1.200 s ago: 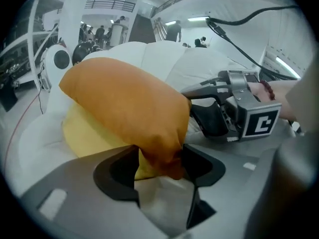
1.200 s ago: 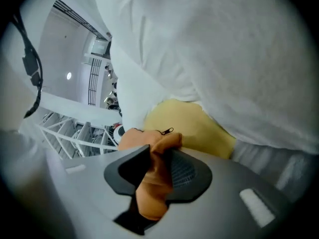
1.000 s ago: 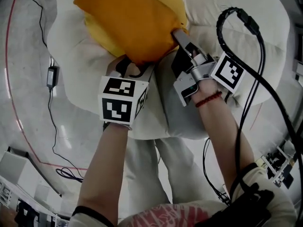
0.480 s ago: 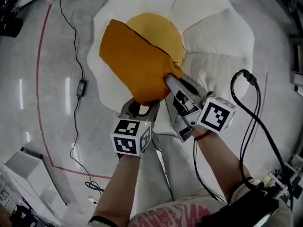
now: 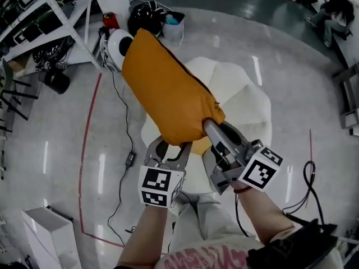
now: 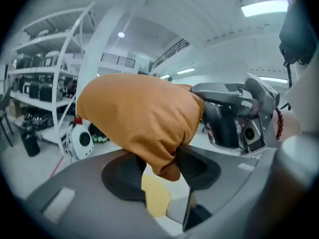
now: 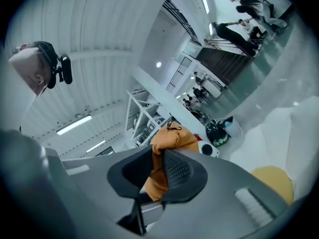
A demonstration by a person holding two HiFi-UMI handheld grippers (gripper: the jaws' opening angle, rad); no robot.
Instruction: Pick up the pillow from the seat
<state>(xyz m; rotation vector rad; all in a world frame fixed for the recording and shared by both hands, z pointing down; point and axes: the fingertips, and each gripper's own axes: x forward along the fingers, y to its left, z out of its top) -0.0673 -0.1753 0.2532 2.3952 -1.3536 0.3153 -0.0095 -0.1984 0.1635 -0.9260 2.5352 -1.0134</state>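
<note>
Left gripper (image 5: pixel 173 145), right gripper (image 5: pixel 210 126), pinching pillow (image 5: pixel 165 94) edge

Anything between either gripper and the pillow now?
Nothing visible. The left gripper, its jaws just closing tighter, and the right gripper both pinch the near edge of the orange pillow, above the white seat.

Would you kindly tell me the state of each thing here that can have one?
orange pillow, lifted clear of the seat, held by both claws
left claw, shut on the pillow's lower edge, jaws just closed tighter
right claw, shut on the pillow's corner
white seat, bears only the yellow cushion
yellow cushion, lying on the seat
</note>
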